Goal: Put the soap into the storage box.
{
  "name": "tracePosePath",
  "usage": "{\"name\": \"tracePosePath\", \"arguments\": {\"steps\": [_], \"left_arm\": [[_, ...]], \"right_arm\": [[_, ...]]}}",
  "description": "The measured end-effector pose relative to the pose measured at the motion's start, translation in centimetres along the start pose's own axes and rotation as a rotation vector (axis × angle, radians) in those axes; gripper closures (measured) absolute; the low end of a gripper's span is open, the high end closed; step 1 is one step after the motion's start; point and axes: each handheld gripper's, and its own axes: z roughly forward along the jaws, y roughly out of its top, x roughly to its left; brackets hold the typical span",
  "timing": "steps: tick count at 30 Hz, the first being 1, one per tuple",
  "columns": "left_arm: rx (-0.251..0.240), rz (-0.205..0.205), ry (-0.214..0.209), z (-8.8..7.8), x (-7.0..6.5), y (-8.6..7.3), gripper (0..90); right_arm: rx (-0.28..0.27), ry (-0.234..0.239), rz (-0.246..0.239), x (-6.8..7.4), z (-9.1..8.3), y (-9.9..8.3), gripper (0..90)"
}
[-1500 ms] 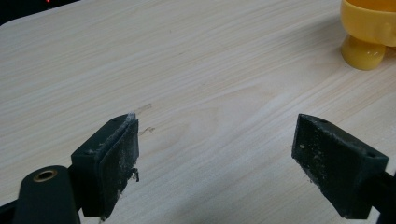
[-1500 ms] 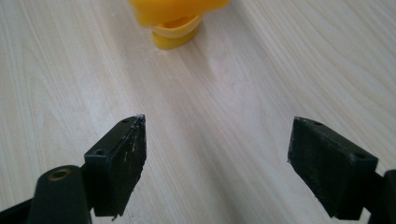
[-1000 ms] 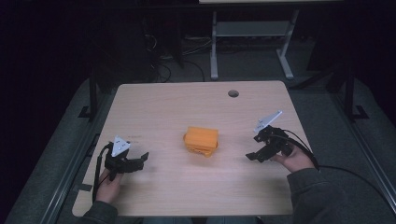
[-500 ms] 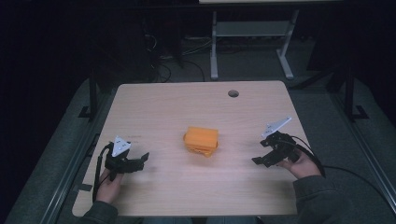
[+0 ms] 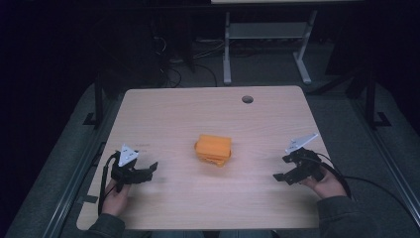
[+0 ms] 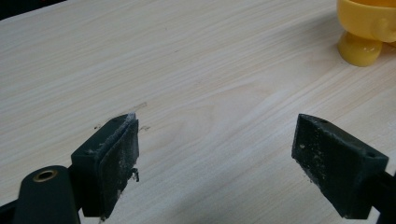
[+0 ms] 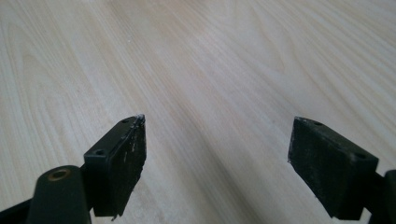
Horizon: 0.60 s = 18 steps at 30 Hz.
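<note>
Orange block (image 5: 213, 149): seen lying near the middle of the pale wooden surface (image 5: 198, 109), between the two grippers and well apart from both; its make-up cannot be told from above, though a yellow rounded part with a stubby foot is seen at the top right of the left gripper view.
Left gripper (image 5: 143, 172): held low at the near left of the surface; its jaws are spread wide with nothing between them.
Right gripper (image 5: 287, 174): held low at the near right; its jaws are likewise parted and empty, bare wood lying ahead.
Risk of pushing: the block could be shoved or tipped if one jaw were brought against its side.
Risk of slipping: if the block is made of stacked pieces, a grasp taken high could leave the lower part behind.
Risk of collision: were both grippers brought in together, the jaws could be knocked against each other.
</note>
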Motion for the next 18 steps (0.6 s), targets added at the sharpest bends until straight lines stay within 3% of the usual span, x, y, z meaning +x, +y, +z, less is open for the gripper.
{"name": "tracePosePath", "arguments": {"steps": [18], "left_arm": [[-0.005, -0.001, 0.001, 0.1, -0.1, 0.0, 14.1]], "right_arm": [[-0.036, -0.029, 0.026, 0.9, 0.0, -3.2, 18.8]]}}
